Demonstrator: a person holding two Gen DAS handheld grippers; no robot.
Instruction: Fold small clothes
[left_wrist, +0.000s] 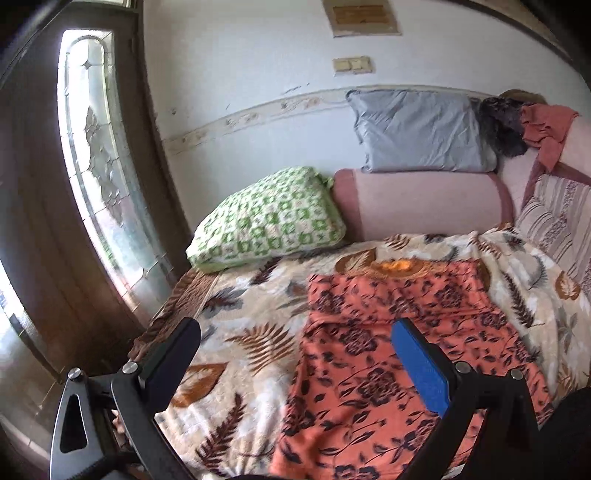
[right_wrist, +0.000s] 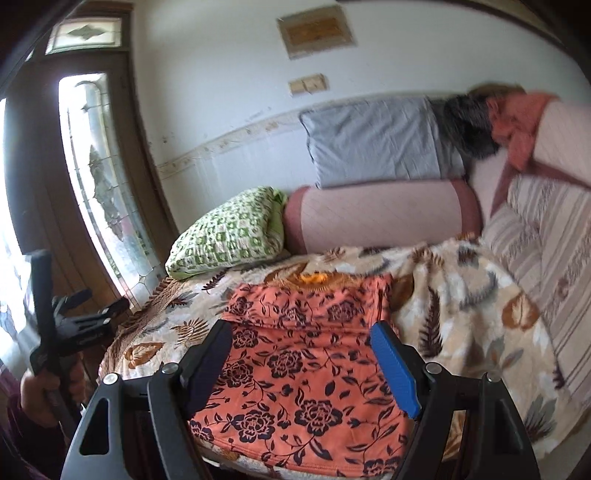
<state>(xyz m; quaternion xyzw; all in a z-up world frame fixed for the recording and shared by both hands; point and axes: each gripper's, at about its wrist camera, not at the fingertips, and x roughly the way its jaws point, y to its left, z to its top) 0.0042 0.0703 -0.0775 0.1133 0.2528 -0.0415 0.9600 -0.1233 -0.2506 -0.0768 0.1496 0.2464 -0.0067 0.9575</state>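
An orange garment with a dark flower print (left_wrist: 399, 354) lies flat on a leaf-patterned blanket (left_wrist: 251, 332), its far part folded over. It also shows in the right wrist view (right_wrist: 295, 365). My left gripper (left_wrist: 295, 332) is open and empty above the garment's left edge. My right gripper (right_wrist: 301, 332) is open and empty above the garment's middle. The left gripper also shows in the right wrist view (right_wrist: 77, 325), held in a hand at the far left.
A green checked pillow (left_wrist: 269, 218) and a pink bolster (left_wrist: 421, 203) lie at the bed's far end, with a grey pillow (left_wrist: 417, 129) above. A striped cushion (right_wrist: 546, 258) sits at the right. A glass door (left_wrist: 99, 166) stands at the left.
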